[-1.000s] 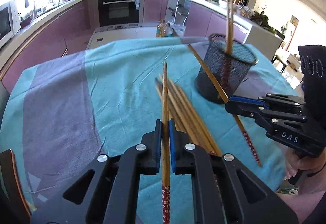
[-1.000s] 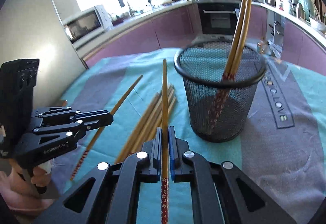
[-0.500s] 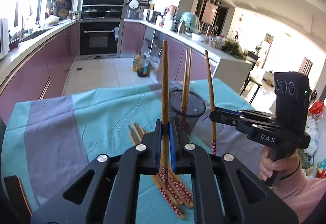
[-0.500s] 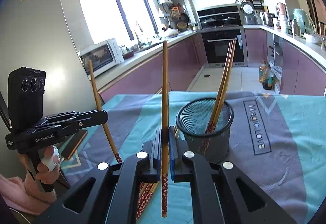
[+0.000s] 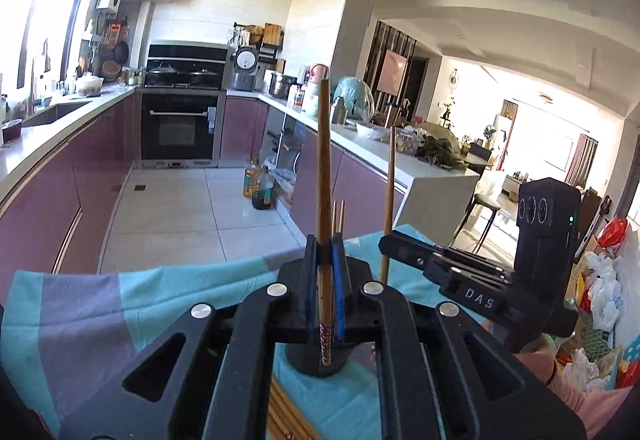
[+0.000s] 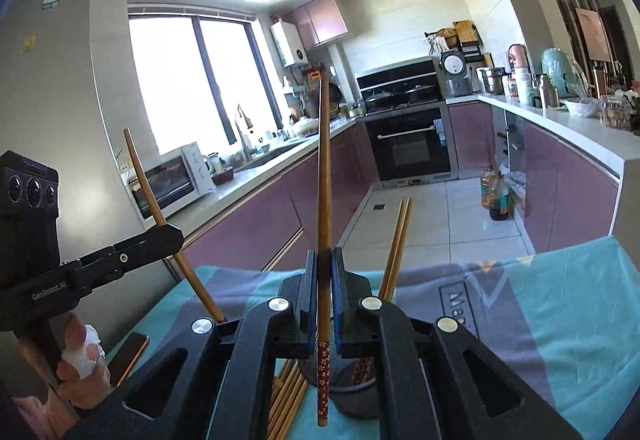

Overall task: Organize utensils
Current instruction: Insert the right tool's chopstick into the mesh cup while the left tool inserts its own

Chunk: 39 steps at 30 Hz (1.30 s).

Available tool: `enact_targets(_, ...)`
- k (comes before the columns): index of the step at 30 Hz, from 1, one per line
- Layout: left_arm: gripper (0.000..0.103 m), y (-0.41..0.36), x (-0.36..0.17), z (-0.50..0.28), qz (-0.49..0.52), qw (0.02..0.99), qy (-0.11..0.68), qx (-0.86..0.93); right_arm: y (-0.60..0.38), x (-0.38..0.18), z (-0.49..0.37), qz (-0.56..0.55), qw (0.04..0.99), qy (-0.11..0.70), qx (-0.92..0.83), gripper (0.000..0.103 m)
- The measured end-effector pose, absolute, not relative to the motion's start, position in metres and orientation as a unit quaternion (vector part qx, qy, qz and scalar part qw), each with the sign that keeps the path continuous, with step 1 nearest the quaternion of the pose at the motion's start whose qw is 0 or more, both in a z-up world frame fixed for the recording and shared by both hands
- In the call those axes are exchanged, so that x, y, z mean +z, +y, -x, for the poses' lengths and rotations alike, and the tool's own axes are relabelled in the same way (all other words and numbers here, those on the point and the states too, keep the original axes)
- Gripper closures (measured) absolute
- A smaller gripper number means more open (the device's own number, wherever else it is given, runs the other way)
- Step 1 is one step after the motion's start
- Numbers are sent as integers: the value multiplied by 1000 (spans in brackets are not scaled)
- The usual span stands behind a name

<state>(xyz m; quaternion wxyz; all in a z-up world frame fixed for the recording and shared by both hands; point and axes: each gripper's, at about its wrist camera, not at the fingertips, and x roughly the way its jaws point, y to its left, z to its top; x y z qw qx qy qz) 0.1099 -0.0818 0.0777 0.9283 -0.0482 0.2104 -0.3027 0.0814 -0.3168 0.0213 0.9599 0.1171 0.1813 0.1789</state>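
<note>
My left gripper point(image 5: 325, 252) is shut on a wooden chopstick point(image 5: 324, 180) that stands upright, its red patterned end hanging over the black mesh cup point(image 5: 316, 366). My right gripper point(image 6: 324, 264) is shut on a second upright chopstick point(image 6: 323, 180) above the same cup point(image 6: 354, 380). Each view shows the other gripper beside it: the right one point(image 5: 385, 245) with its chopstick point(image 5: 389, 176), the left one point(image 6: 178, 231) with its chopstick point(image 6: 142, 176). Two chopsticks point(image 6: 398, 240) stand in the cup. Several loose chopsticks point(image 6: 286, 396) lie on the cloth next to the cup.
A teal and grey tablecloth point(image 6: 560, 300) covers the table. A flat dark device point(image 6: 128, 356) lies at the table's left edge. A person's hand point(image 6: 80, 372) holds the left gripper's handle. Purple kitchen cabinets, an oven point(image 5: 178, 132) and bottles point(image 5: 260, 188) on the floor lie beyond.
Both grippers have risen and tipped up with their chopsticks. The chopsticks went from slanting over the cloth to standing upright above the cup. The table now sits low in both views.
</note>
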Motion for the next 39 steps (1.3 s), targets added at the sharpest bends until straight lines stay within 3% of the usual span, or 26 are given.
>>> enact_targets(10,95,-120,65,-136,28,928,231,-290,-309,11,-112,-86,970,178,145,97)
enact_targets(26,94,-144,-2,-180,-10,898,323,-299,-286,-38,-123,-40,935,315,154,96)
enact_targets(30,78,-145,-3,-181,-12,901,323,-290,-289,-41,-122,-52,934,319,154,95)
enact_targets(39,74,-110,-3,-161,1,914,304,-269,-293,-37,-105,-65,936,306,159,84)
